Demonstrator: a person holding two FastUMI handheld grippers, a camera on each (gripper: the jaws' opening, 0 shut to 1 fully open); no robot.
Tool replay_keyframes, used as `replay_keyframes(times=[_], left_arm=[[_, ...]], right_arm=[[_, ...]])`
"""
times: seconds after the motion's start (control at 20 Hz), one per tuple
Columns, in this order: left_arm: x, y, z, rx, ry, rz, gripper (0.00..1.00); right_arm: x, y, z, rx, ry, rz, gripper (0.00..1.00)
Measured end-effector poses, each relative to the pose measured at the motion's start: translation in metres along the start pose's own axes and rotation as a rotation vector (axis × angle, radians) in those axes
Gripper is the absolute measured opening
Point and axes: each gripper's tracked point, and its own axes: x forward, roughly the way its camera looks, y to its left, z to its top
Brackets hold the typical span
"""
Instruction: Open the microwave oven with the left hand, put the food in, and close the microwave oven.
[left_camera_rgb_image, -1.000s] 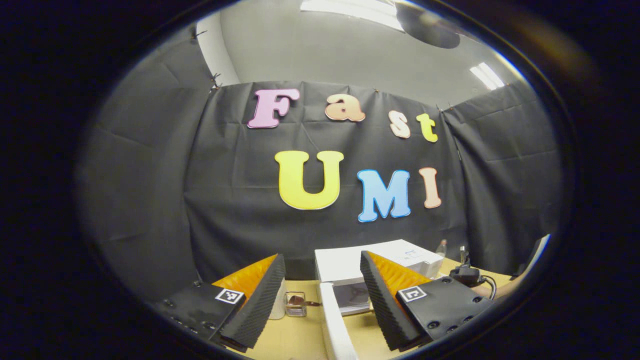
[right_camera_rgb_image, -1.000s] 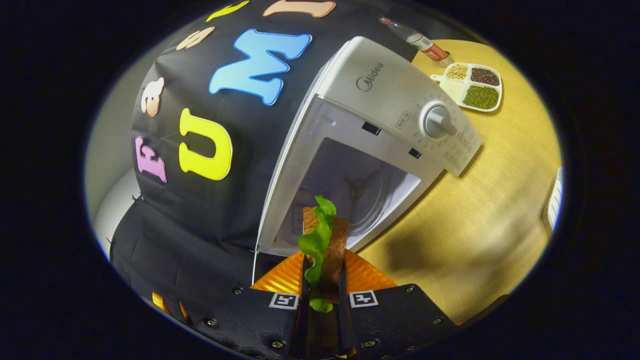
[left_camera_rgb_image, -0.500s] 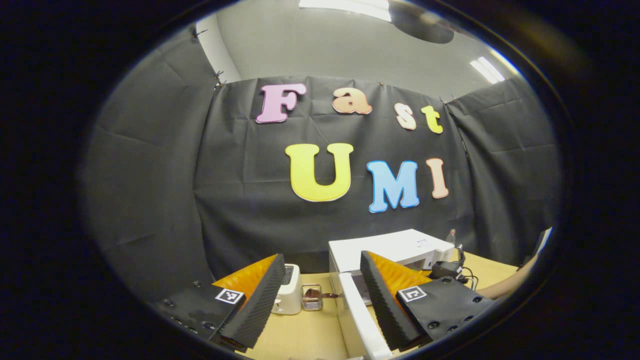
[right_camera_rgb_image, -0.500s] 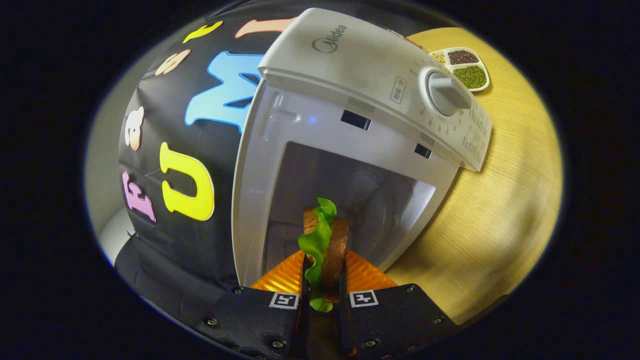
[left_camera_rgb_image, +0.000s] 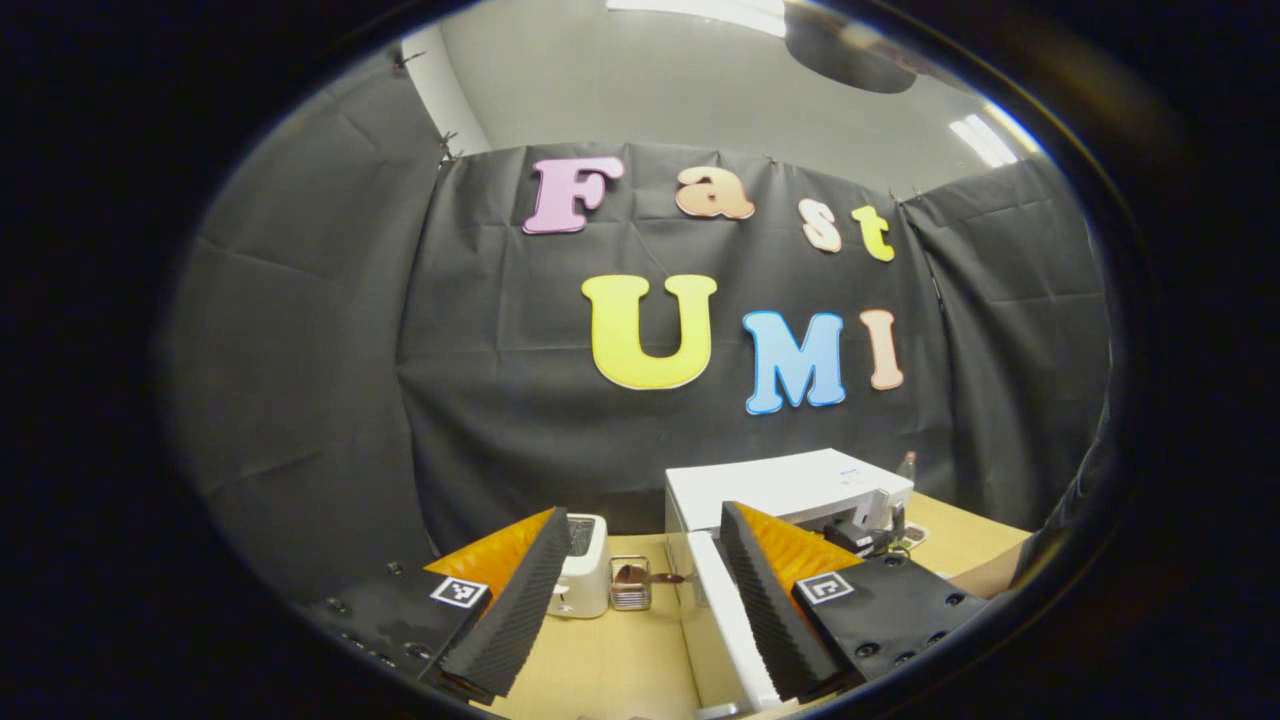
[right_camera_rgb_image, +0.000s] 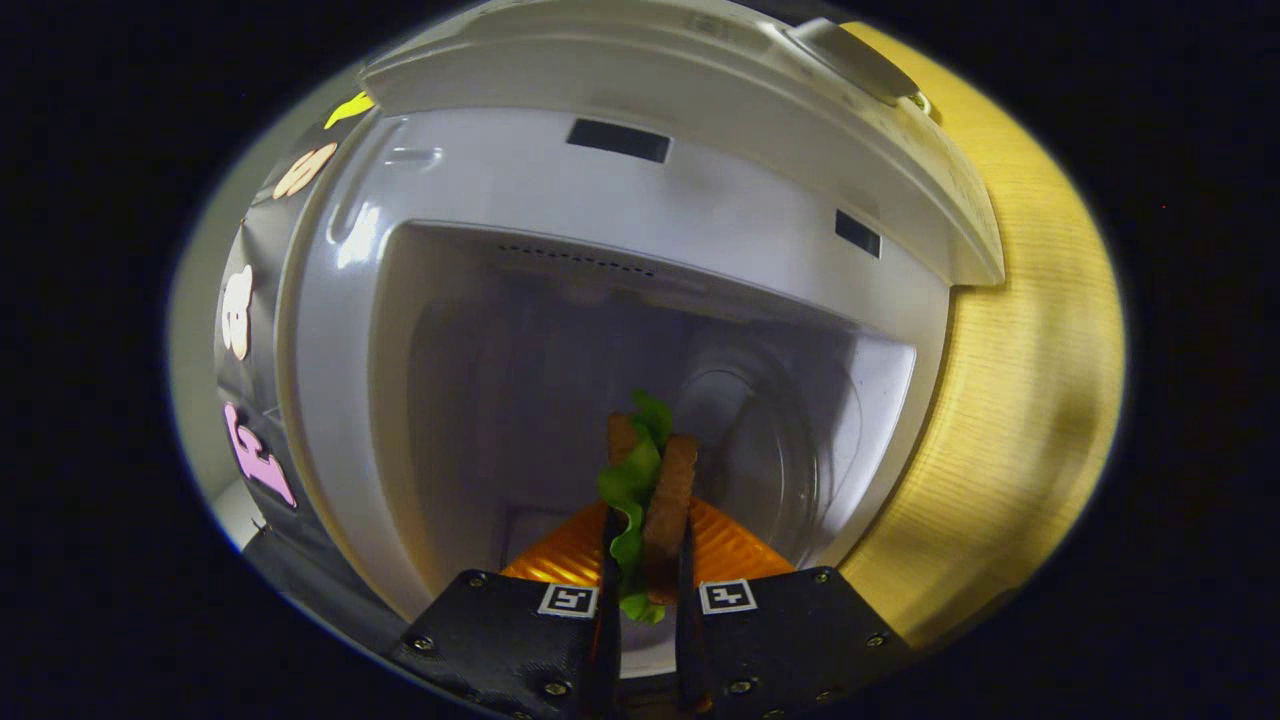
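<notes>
Between right claw (right_camera_rgb_image: 643, 560) fingers: sandwich (right_camera_rgb_image: 648, 490)

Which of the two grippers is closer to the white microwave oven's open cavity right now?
Right. The right gripper, shut on the lettuce sandwich, sits at the mouth of the white microwave oven. The left gripper is open, farther back, facing the oven's white door.

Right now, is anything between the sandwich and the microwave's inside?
Nothing visible. The right gripper holds the sandwich at the open microwave mouth; the cavity and its glass turntable look bare.
</notes>
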Motion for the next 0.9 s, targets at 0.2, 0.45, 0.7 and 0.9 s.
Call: replay_keyframes(times=[0.2,0.45,0.7,0.9], left_arm=[[-0.002,0.008,-0.006,0.010,0.017,0.012,0.97],[0.000,0.008,-0.010,-0.001,0.026,0.015,0.95],[0.009,-0.007,-0.006,0.003,0.014,-0.018,0.96],[0.012,-0.023,-0.006,0.003,0.006,-0.048,0.96]], right_arm=[[0.027,-0.013,-0.002,0.054,-0.055,-0.025,0.23],[0.021,-0.026,-0.006,0.072,-0.057,-0.074,0.39],[0.010,-0.011,-0.002,0.061,-0.022,-0.075,0.77],[-0.015,-0.017,-0.003,0.018,0.015,-0.118,0.95]])
